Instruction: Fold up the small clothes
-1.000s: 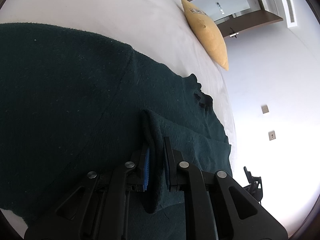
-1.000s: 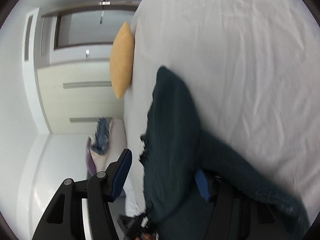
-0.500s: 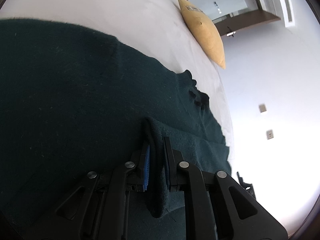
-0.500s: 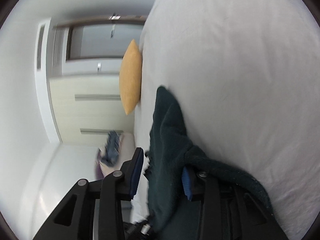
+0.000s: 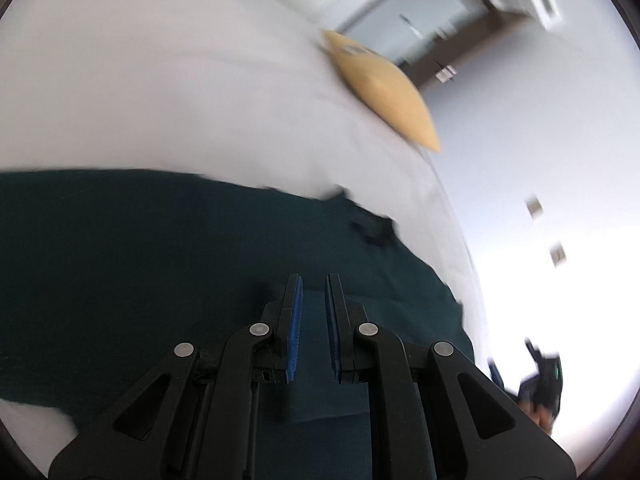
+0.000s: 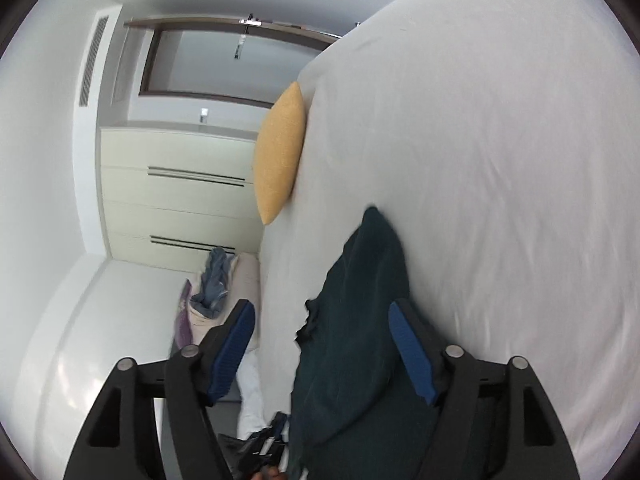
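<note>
Smooth white bed (image 6: pixel 500 160) in a pale room, plump yellow pillow (image 6: pixel 280 160) at its edge. A dark green knit garment (image 5: pixel 140 260) lies on the bed. Left tongs (image 5: pixel 314 296) pressed nearly together; right tongs (image 6: pixel 320 308), just opening, spread with the garment between them.

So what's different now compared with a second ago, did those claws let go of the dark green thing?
The left claw had a fold of the dark green garment pinched; that fold is out now, and its jaws stay nearly shut above the cloth. The right claw has just been opening, its pads clear of the garment between them. The yellow cushion and white bed are unchanged.
</note>
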A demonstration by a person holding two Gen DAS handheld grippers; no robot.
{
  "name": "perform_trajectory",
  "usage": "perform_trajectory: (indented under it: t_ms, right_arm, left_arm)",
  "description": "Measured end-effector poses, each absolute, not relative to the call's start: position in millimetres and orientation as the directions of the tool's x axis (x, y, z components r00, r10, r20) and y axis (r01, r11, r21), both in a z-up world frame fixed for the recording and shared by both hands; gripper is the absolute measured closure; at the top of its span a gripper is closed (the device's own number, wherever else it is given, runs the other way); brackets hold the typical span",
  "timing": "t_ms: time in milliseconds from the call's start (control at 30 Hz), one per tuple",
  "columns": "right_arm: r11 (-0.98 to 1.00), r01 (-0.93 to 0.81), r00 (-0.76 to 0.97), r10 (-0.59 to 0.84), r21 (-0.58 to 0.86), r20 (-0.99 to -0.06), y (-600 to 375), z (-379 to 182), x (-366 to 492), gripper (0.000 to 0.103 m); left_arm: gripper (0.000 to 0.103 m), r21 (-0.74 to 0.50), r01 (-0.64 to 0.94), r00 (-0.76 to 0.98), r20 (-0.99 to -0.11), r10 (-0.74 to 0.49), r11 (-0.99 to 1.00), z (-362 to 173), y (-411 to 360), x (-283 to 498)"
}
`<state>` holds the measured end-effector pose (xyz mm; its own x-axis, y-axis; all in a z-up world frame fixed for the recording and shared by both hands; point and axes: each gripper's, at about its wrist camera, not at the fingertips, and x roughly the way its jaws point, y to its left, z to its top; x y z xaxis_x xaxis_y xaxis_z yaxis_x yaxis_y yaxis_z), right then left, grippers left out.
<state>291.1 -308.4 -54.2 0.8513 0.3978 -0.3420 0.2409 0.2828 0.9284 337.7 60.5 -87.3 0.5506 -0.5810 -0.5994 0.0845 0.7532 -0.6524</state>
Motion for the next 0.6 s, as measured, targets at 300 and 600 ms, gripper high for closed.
perform_trajectory:
  t_ms: [300,600]
  right_arm:
    - [0.277,0.235,0.746,0.562,0.932,-0.356,-270,-105,348,0.032]
    - [0.390,0.214,0.716,0.561,0.895,-0.416,-276,-80,329,0.029]
  left_arm:
    - [0.092,-0.603,0.148,0.410,-0.684,-0.603,0.784,-133,4,344]
    - [0.092,-0.554,0.139,0.440,-0.708,-0.552,0.821,-134,29,341]
